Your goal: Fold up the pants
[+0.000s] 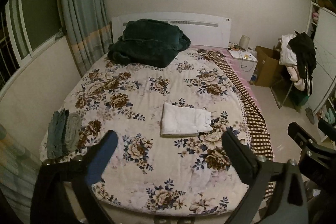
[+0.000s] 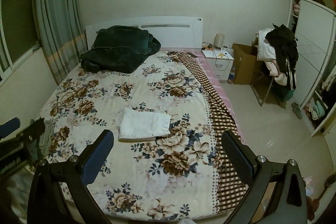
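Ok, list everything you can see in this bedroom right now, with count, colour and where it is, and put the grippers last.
white pants: one, white, folded flat on the bed, near its foot
floral bedspread: one, cream with brown and blue flowers, covering the bed
checked blanket: one, brown and cream, along the bed's right edge
dark blanket: one, dark green, heaped against the headboard
headboard: one, white, at the wall
grey-green clothes: a small stack, at the bed's left edge
curtain: one, pale green, left of the bed
nightstand: one, white, right of the headboard
cardboard box: one, brown, beside the nightstand
chair with clothes: one, heaped with white and black garments
left gripper: open, empty, above the bed
right gripper: open, empty, above the bed
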A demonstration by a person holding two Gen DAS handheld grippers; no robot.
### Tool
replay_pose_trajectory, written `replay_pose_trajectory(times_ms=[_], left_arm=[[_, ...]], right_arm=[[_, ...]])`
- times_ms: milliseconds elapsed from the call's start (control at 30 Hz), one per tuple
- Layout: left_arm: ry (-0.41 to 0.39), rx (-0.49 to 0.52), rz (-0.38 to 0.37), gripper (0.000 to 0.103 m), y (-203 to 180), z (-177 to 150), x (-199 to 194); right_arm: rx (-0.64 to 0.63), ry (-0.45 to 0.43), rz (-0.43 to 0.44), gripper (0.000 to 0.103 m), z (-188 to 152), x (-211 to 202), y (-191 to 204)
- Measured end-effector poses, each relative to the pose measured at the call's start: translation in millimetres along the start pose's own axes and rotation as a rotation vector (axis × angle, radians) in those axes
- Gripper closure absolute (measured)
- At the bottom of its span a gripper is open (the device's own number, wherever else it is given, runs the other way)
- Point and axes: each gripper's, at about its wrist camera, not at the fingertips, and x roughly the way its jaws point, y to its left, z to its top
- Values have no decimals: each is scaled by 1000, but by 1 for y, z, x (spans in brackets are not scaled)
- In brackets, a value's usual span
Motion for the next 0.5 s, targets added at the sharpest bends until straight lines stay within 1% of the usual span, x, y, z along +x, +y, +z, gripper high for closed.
replay_pose_trajectory(times_ms=[500], left_arm=[[-17,-11,-8,1,2,-7,-14]], right_arm=[[4,-10,-4,0,2,-20,9]])
